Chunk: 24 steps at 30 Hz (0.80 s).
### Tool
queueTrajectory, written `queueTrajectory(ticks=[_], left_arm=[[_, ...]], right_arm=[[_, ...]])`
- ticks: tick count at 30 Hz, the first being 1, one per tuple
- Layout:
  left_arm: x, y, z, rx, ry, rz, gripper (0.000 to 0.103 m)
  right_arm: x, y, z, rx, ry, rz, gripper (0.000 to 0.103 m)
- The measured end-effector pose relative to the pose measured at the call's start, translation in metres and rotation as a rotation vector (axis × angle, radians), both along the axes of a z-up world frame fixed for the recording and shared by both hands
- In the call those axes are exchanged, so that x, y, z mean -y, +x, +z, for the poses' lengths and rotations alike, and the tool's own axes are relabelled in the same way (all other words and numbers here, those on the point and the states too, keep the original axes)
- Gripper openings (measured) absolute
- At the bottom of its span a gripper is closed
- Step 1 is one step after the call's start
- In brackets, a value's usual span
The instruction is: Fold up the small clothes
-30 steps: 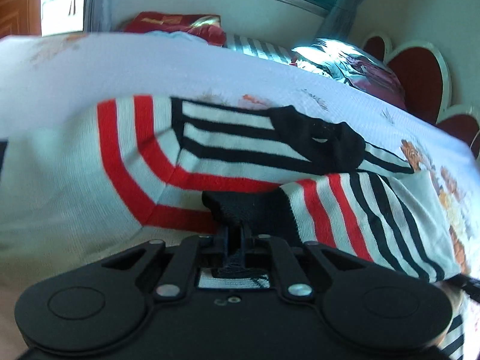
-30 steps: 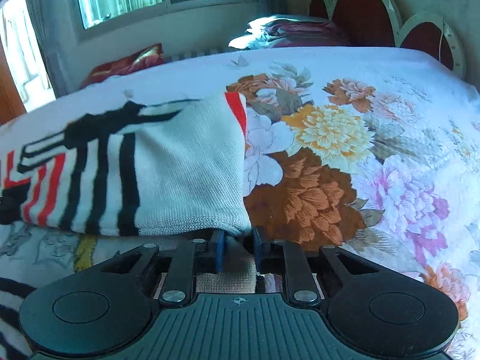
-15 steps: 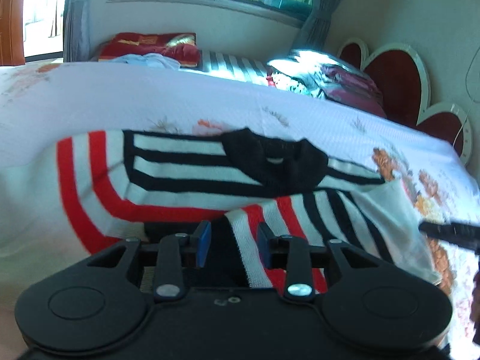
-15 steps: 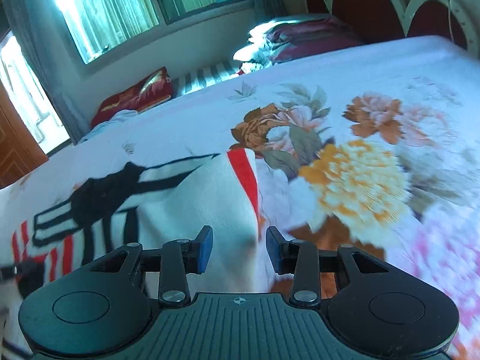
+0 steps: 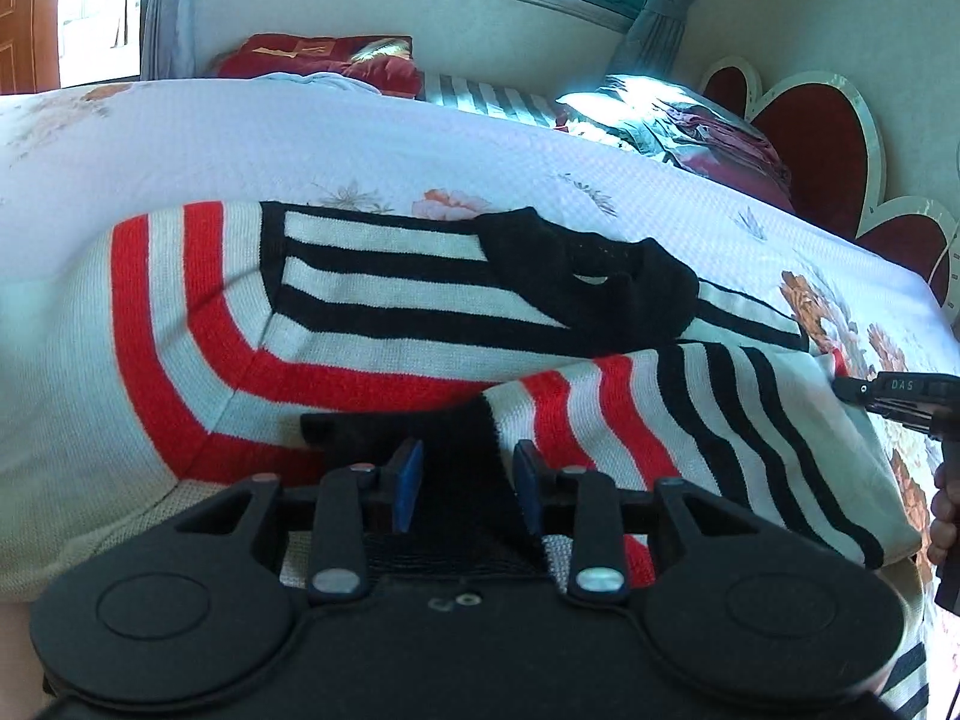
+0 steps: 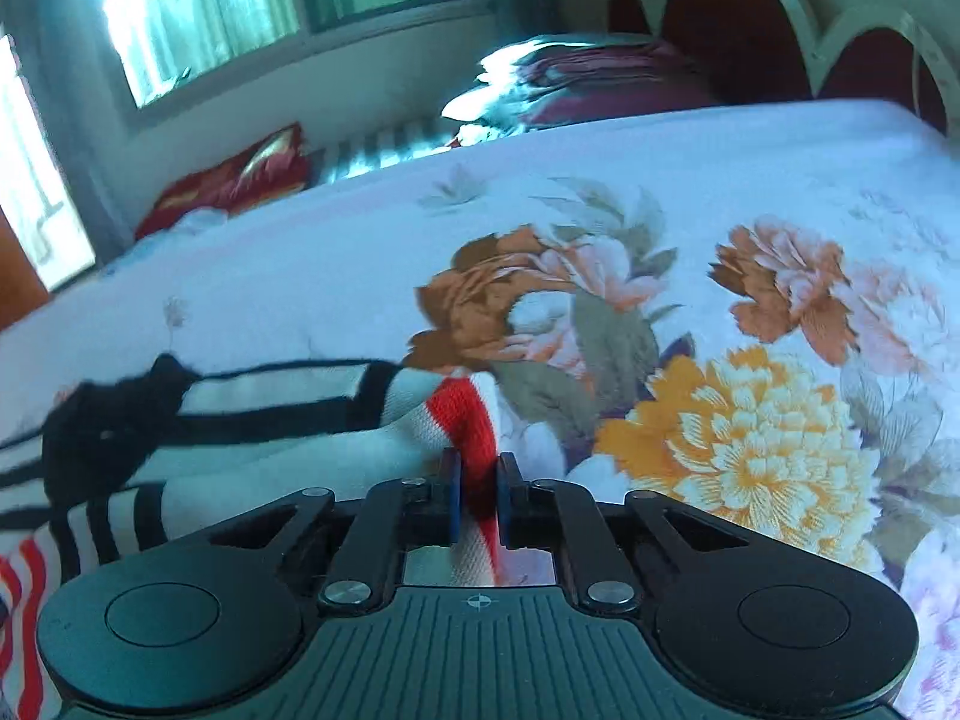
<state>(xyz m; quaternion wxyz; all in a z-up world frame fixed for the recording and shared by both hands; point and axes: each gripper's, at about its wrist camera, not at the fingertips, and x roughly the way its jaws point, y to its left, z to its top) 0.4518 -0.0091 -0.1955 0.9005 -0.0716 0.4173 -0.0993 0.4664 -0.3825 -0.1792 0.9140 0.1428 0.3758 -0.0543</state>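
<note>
A small knit sweater [image 5: 372, 324] with red, black and white stripes lies flat on the bed, its black collar [image 5: 588, 288] toward the far side. One sleeve [image 5: 690, 420] is folded across the body. Its black cuff [image 5: 456, 438] lies between the parted pads of my left gripper [image 5: 465, 480], which is open. My right gripper [image 6: 478, 492] is at the sweater's [image 6: 270, 408] right edge. Its jaws are closing, and the pads pinch the red-striped fabric [image 6: 474, 420]. In the left wrist view the right gripper's tip [image 5: 840, 387] shows at that same edge.
The floral bedsheet [image 6: 720, 420] spreads wide to the right of the sweater. A heart-shaped headboard [image 5: 810, 138] stands at the far right, with piled bedding [image 5: 690, 126] before it. A red cushion [image 5: 324, 54] lies under the window. A hand [image 5: 945, 510] shows at the right border.
My left gripper has let go of the black cuff and stands parted over it. My right gripper released the folded sleeve, moved along the sweater's edge and closed on the red-striped fabric.
</note>
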Motion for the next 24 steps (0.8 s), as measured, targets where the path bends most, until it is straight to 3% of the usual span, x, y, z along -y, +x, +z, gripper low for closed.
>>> queueTrajectory(ticks=[6,11,13,16,21,24], left_arm=[[0.002,-0.004,0.01,0.005,0.027,0.014,0.036],[0.002,-0.005,0.004,0.006,0.044,0.005,0.038],[0.001,-0.005,0.004,0.002,0.047,0.004,0.038],[-0.003,-0.006,0.01,-0.017,0.041,0.01,0.038],[-0.02,-0.017,0.021,-0.002,0.027,0.054,0.051],[-0.027,-0.02,0.023,-0.006,0.03,0.07,0.051]], right_arm=[[-0.016,-0.018,0.023,0.048,-0.066,-0.003,0.018],[-0.062,-0.035,0.031,0.079,-0.086,0.152,0.022],[-0.079,-0.034,0.022,0.032,-0.128,0.2,0.022],[-0.089,-0.03,0.014,-0.005,-0.176,0.18,0.023],[-0.106,-0.043,0.035,0.048,-0.104,0.21,0.023],[-0.127,-0.045,0.028,0.014,-0.084,0.253,0.023]])
